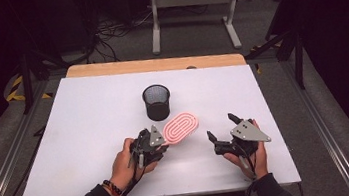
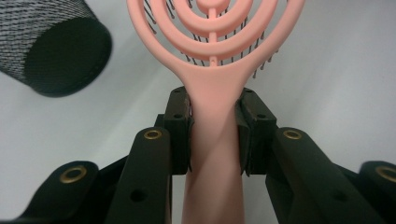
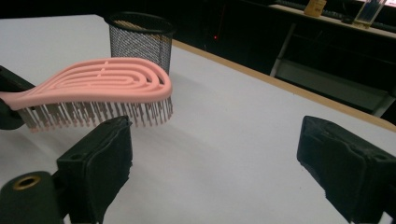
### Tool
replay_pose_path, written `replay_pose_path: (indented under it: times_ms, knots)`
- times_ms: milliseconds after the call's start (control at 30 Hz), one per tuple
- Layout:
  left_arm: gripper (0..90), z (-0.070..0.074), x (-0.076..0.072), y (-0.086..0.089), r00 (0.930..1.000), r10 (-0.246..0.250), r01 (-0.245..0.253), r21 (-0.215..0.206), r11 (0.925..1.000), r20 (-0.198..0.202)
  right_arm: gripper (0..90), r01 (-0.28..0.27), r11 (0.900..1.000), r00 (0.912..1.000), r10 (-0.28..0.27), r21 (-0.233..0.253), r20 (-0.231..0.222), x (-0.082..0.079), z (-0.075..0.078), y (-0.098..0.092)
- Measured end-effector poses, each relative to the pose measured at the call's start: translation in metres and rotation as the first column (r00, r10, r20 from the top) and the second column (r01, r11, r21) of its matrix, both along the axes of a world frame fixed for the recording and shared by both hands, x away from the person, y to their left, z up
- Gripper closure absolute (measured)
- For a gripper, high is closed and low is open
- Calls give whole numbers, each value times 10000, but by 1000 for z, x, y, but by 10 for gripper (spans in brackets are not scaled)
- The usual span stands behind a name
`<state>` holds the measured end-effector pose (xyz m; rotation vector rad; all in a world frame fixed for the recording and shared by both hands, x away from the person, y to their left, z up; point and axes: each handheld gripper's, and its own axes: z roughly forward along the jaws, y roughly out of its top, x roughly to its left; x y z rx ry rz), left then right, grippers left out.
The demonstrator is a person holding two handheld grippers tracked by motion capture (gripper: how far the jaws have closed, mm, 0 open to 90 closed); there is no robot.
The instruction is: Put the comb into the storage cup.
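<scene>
Left gripper (image 1: 160, 141) is clamped on the handle of the pink hairbrush (image 1: 181, 127), its two pads pressing the neck from either side just below the vented oval head, as the left gripper view shows. From the right gripper view the brush (image 3: 100, 88) appears lifted off the white table (image 1: 92, 138), bristles pointing down, its head reaching out ahead of the jaws. Just beyond and slightly to one side of the head stands the black mesh cup (image 1: 157, 101), upright and apart from the brush. Right gripper (image 1: 221, 127) hangs over the table well to the side of the brush, jaws spread wide with nothing between them.

The likely aim is to drop the brush into the cup. The hold sits on a narrow, smooth, tapering neck, so I judge the brush could swivel or slide between the pads if it is tipped upright quickly. The cup looks light; a head or handle catching its rim could tip it or push it away. The wide head may also be a close fit for the mouth, so handle-first entry seems safer.
</scene>
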<state>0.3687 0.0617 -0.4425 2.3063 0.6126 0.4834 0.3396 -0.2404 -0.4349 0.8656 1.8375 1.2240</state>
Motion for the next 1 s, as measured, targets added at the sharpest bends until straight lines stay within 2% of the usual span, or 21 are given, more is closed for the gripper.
replay_pose_path:
  times_ms: [100,133,167,233,267,300,333,367,400,433,467,533,567,600,700,833,1000]
  knots:
    - [694,2,-4,10,9992,70,-42,-701,9975,394,104,-136,9999,9997,134,72,228,-4,5,6]
    - [694,2,-4,10,9992,70,-42,-701,9975,394,104,-136,9999,9997,134,72,228,-4,5,6]
    - [694,2,-6,14,9987,-101,153,-1035,9945,509,102,-175,9998,9995,172,120,251,-5,6,7]
    - [694,1,-8,21,9962,-168,289,-1416,9895,858,92,-667,9951,9975,647,727,295,-7,13,10]
    - [694,1,-8,21,9962,-168,289,-1416,9895,858,92,-667,9951,9975,647,727,295,-7,13,10]
    - [694,0,-8,26,9949,-167,331,-1654,9857,994,89,-833,9911,9962,803,1035,331,-9,18,13]
    - [694,0,-8,26,9949,-167,331,-1654,9857,994,89,-833,9911,9962,803,1035,331,-9,18,13]
    - [694,-1,-8,31,9932,-143,365,-1930,9805,1153,85,-863,9891,9960,826,1194,349,-9,21,16]
    - [694,-1,-8,31,9932,-143,365,-1930,9805,1153,85,-863,9891,9960,826,1194,349,-9,21,16]
    - [694,-2,-8,34,9920,-34,301,-2103,9772,1259,84,-903,9885,9955,862,1209,387,-9,22,17]
    - [694,-3,-8,39,9906,-33,365,-2408,9699,1368,73,-962,9862,9950,918,1346,381,-8,25,19]
    - [694,-3,-7,42,9894,94,280,-2537,9669,1451,70,-1001,9781,9950,973,1826,247,-5,28,19]
    - [694,-3,-7,42,9894,94,280,-2537,9669,1451,70,-1001,9781,9950,973,1826,247,-5,28,19]
    - [695,-3,-7,43,9876,155,271,-2664,9635,1564,69,-872,9736,9962,859,2108,153,-1,32,20]
    - [694,-4,-8,45,9855,255,238,-2856,9581,1677,68,-907,9680,9959,898,2340,146,0,35,22]
    - [695,-5,-11,46,9804,282,353,-3146,9486,1951,64,-1131,9690,9936,1113,2198,204,1,42,34]
    - [695,-5,-14,47,9770,298,430,-3318,9424,2112,63,-1320,9654,9912,1299,2248,243,4,49,49]
